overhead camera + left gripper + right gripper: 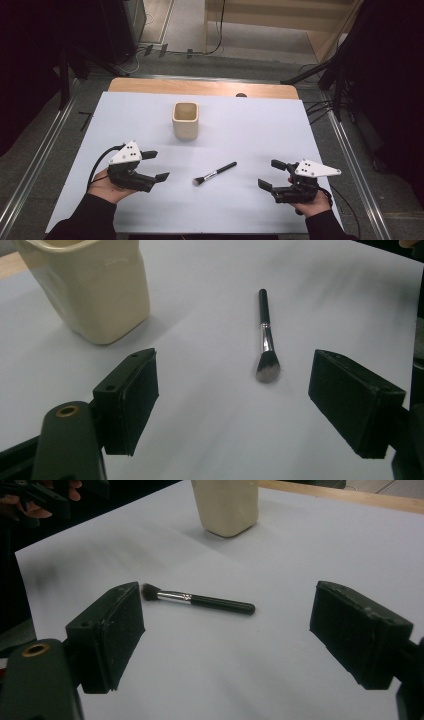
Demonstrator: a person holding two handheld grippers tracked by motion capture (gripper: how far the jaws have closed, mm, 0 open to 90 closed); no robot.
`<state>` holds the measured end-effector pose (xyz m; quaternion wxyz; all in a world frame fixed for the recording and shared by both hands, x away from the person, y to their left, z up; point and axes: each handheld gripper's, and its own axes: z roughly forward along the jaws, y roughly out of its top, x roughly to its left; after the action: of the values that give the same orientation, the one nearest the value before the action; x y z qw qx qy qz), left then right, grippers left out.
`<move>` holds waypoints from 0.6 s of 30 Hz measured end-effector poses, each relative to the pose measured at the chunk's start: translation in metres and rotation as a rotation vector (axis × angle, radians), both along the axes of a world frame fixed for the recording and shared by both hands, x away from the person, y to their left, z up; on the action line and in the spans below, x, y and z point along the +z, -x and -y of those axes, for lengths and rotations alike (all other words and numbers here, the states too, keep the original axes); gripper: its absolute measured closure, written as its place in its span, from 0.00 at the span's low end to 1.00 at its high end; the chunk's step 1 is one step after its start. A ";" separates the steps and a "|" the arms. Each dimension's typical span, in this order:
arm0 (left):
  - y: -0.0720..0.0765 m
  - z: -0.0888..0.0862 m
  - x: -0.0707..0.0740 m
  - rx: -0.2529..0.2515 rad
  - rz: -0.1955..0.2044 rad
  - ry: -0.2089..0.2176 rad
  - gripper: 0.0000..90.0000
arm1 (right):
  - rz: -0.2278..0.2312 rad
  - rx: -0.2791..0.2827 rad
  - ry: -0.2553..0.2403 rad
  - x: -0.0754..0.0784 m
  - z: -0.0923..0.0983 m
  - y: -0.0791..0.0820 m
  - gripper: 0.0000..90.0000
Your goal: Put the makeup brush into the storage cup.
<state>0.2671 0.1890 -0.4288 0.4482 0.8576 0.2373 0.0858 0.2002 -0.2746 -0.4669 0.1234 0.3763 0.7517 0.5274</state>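
Brush (215,173) lying flat on worktop (260,135) | left gripper (156,165) and right gripper (272,174) jaws wide, empty | risk: thin handle may roll or slip when pinched; cup (185,120) could tip.

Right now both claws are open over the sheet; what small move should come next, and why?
Probably ease the right claw forward and down toward the black handle of the makeup brush. The brush lies flat and untouched between the two claws, its handle end pointing toward the right side, and the cream cup stands upright and apart behind it. The left claw can wait, open.
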 end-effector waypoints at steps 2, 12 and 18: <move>0.000 0.002 0.000 -0.003 0.003 -0.002 0.23 | -0.002 0.001 -0.002 0.000 0.000 0.000 0.16; -0.002 0.021 0.000 -0.031 0.010 -0.006 0.23 | 0.001 0.003 -0.006 0.001 0.000 0.001 0.16; -0.004 0.030 -0.002 -0.042 0.009 0.000 0.23 | 0.002 0.004 -0.007 0.001 0.000 0.001 0.16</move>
<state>0.2716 0.1590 -0.4305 0.4508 0.8621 0.2171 0.0804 0.1992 -0.2748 -0.4656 0.1217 0.3750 0.7503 0.5307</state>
